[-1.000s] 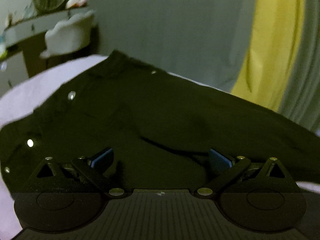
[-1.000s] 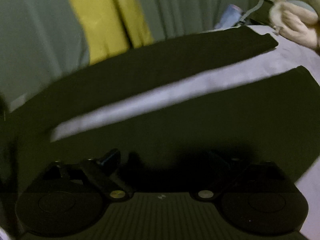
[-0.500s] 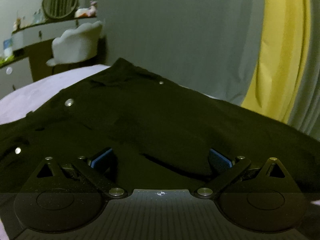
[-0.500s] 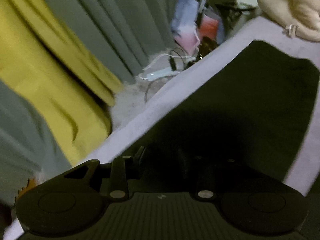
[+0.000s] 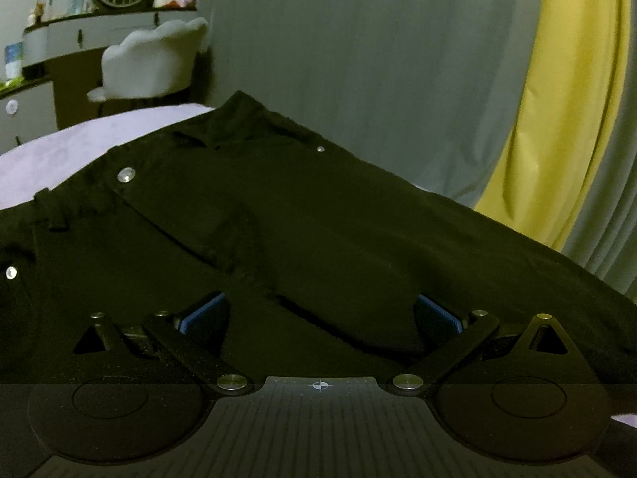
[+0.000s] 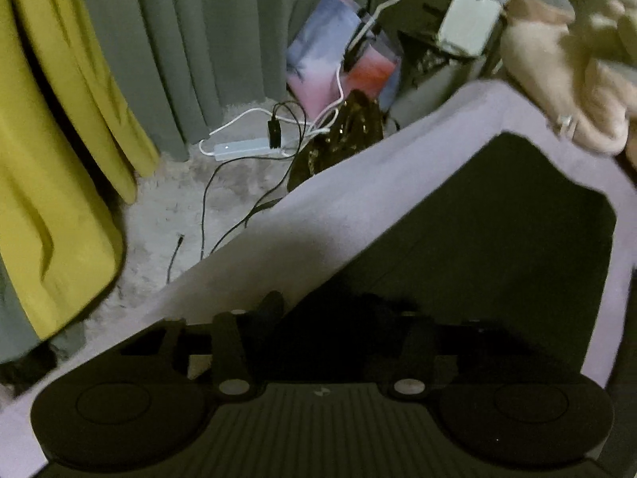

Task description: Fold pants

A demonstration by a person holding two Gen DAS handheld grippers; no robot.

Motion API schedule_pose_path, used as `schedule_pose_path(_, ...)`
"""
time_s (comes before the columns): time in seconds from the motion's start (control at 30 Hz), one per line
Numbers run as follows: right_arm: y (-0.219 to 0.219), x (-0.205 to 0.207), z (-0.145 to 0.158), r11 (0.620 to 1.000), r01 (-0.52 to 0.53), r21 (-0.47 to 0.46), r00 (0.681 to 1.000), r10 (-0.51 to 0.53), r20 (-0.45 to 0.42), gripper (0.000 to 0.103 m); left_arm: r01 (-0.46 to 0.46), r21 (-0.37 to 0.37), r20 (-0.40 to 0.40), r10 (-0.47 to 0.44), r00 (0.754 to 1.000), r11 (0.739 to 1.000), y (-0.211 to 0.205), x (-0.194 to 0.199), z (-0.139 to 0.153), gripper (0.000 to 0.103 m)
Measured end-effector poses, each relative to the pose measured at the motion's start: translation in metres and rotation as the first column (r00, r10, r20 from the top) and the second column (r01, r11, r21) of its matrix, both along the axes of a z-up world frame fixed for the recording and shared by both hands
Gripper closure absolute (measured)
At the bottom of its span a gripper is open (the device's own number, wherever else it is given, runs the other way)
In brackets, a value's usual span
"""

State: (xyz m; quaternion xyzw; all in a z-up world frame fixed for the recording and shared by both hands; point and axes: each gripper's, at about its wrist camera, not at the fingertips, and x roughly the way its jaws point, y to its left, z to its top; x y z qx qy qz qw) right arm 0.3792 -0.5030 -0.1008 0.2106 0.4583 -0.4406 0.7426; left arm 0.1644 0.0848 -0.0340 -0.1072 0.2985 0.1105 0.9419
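A: What do I have on the left wrist view?

B: From my seat, the left gripper [image 5: 320, 318] has its blue-padded fingers [image 5: 207, 312] spread wide apart, holding nothing, low over the black pants [image 5: 302, 231]. The waistband end lies to the far left, its metal button [image 5: 126, 175] catching light, and the pants spread over the lavender bed [image 5: 67, 151]. Far left I see a white chair [image 5: 151, 65] under a shelf; far right, a yellow curtain [image 5: 557, 119].

A: And the right wrist view?

B: That one gives me what the left misses: the floor, with a white power strip [image 6: 247, 146] and cables, and a beige plush toy [image 6: 565, 79] at the far right. The right gripper [image 6: 338, 318] sits over a pants leg near the bed's edge. Its fingers look drawn in close, but they are too dark; I cannot tell whether they pinch the cloth.
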Motion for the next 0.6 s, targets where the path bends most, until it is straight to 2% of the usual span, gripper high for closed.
schedule_pose_path(0.03, 0.003, -0.002, 0.002, 1.0, -0.024, -0.018, 1.0, 0.024, -0.004, 0.077, 0.001, -0.007, -0.004, -0.001, 1.0, 1.0, 0.001, 0.0, 0.001, 0.0)
schedule_pose_path(0.07, 0.003, -0.004, 0.002, 0.998, -0.049, -0.024, 0.999, 0.049, 0.008, 0.092, 0.001, -0.013, -0.007, -0.001, 1.0, 1.0, 0.003, 0.0, 0.001, 0.0)
schedule_pose_path(0.13, 0.006, -0.014, 0.011, 0.993, -0.109, -0.038, 0.993, 0.111, 0.038, 0.096, -0.003, -0.024, -0.012, 0.003, 1.0, 1.0, 0.006, 0.0, 0.003, 0.0)
schedule_pose_path(0.2, 0.008, -0.036, 0.024, 0.988, -0.147, -0.042, 0.982, 0.15, 0.112, 0.098, -0.013, -0.039, -0.013, 0.012, 1.0, 0.999, 0.009, -0.001, 0.005, 0.0)
schedule_pose_path(0.3, 0.015, -0.096, 0.043, 0.984, -0.177, -0.034, 0.946, 0.179, 0.27, 0.099, -0.04, -0.073, 0.003, 0.041, 0.999, 0.997, 0.015, -0.004, 0.007, 0.0)
schedule_pose_path(0.37, 0.026, -0.143, 0.048, 0.982, -0.184, -0.044, 0.926, 0.188, 0.327, 0.101, -0.045, -0.098, 0.022, 0.048, 0.999, 0.994, 0.018, -0.007, 0.01, 0.0)
schedule_pose_path(0.47, 0.041, -0.211, 0.031, 0.986, -0.167, 0.025, 0.91, 0.145, 0.389, 0.101, -0.02, -0.138, 0.036, 0.025, 0.999, 0.99, 0.019, -0.007, 0.014, 0.0)
schedule_pose_path(0.53, 0.048, -0.237, 0.004, 0.979, -0.19, 0.073, 0.91, 0.148, 0.388, 0.1, 0.016, -0.198, 0.044, -0.007, 0.999, 0.98, 0.021, -0.005, 0.018, 0.0)
schedule_pose_path(0.6, 0.05, -0.251, -0.009, 0.977, -0.205, 0.063, 0.888, 0.159, 0.431, 0.1, 0.048, -0.256, 0.062, -0.033, 0.998, 0.966, 0.024, -0.001, 0.027, 0.0)
